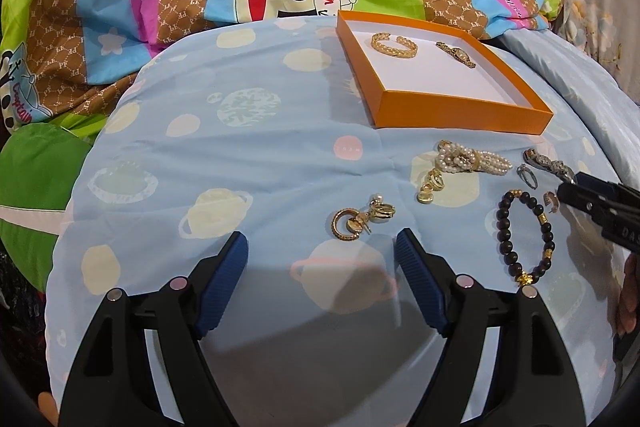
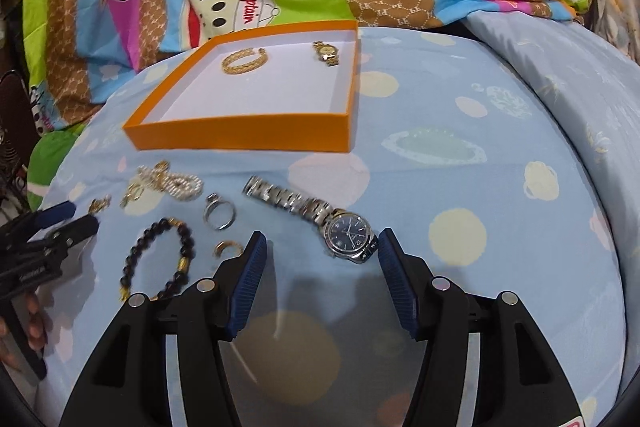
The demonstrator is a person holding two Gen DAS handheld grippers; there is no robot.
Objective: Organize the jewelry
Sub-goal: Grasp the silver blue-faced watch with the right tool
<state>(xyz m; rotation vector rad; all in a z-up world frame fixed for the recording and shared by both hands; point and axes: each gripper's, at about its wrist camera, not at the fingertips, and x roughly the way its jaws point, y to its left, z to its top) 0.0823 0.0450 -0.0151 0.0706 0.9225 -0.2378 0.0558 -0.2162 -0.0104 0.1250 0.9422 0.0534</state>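
Left side first: the left tongs (image 1: 322,241) are held released with nothing between the blue pads, hovering just short of the little heap of gold hoop earrings (image 1: 362,221) on the pale blue planet-print bedsheet (image 1: 240,155). If that heap is grabbed as one, a hoop could easily be dropped on the way, since the pieces look tangled and tiny and the sheet is soft, so they could get pressed into the fabric instead of pinched.

Further right, the white pearl bracelet with gold clasps (image 1: 470,159) and the black bead bracelet with gold spacers (image 1: 524,231) are lying close together with small rings between them, so a neighbour could be dragged along by a sloppy pass.

The shallow orange cardboard box with the white floor (image 2: 240,137) is sitting beyond the loose pieces, with a gold woven cuff bracelet (image 2: 244,62) and a small gold wristwatch (image 2: 326,54) already inside. It looks light, and it could be shoved by a bump on its near wall.

The right tongs (image 2: 322,245) are parted too, with the silver steel wristwatch with the dark blue dial (image 2: 348,233) lying between the tips, its case just beside the right pad but not squeezed. If the round case is pinched off-centre, it could squirt out, and the long steel band could swing and catch the box edge.
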